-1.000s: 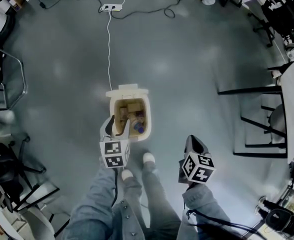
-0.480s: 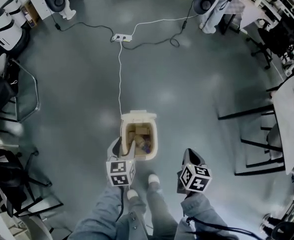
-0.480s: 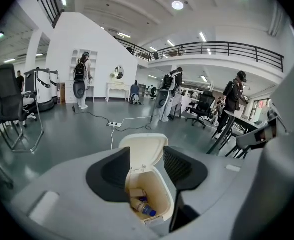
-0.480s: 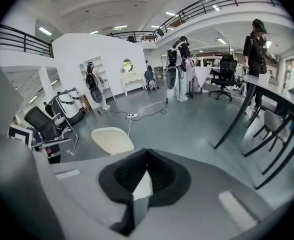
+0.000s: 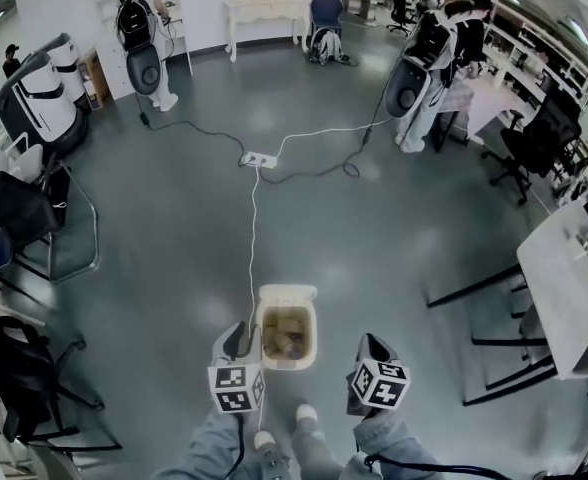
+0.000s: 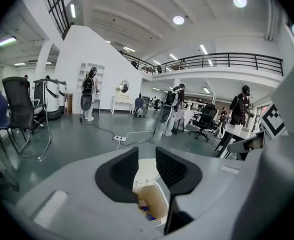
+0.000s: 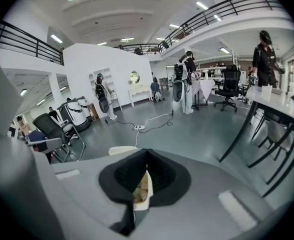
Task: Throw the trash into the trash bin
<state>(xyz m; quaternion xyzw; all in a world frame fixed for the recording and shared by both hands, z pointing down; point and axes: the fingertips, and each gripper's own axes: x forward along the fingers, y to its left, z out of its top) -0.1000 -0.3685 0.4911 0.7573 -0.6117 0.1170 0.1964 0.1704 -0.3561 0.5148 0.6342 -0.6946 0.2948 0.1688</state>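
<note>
1. The left gripper (image 5: pixel 238 336) hung just left of the bin (image 5: pixel 313 340). A second earlier it had reached over the bin's mouth with jaws at their widest. It had since lifted clear, and its jaws had just been closing to a narrow gap with nothing between them.
2. The bin, a pale tub on the grey floor (image 5: pixel 394 228), stood upright with its lid (image 5: pixel 287 293) tipped back on the far side. The trash (image 6: pixel 146 209) lay inside it as brown, card-like scraps and one small blue piece, none of it showing above the rim. A white cable (image 5: pixel 253 228) ran from beyond the bin to a power strip (image 5: pixel 259 159).
3. The right gripper (image 5: pixel 371 348) was held to the right of the bin, jaws pressed together and empty. It too sat higher than a second before.
4. With both grippers bare and drawn back, the drop appeared finished. No loose trash showed on the floor near the bin.
</note>
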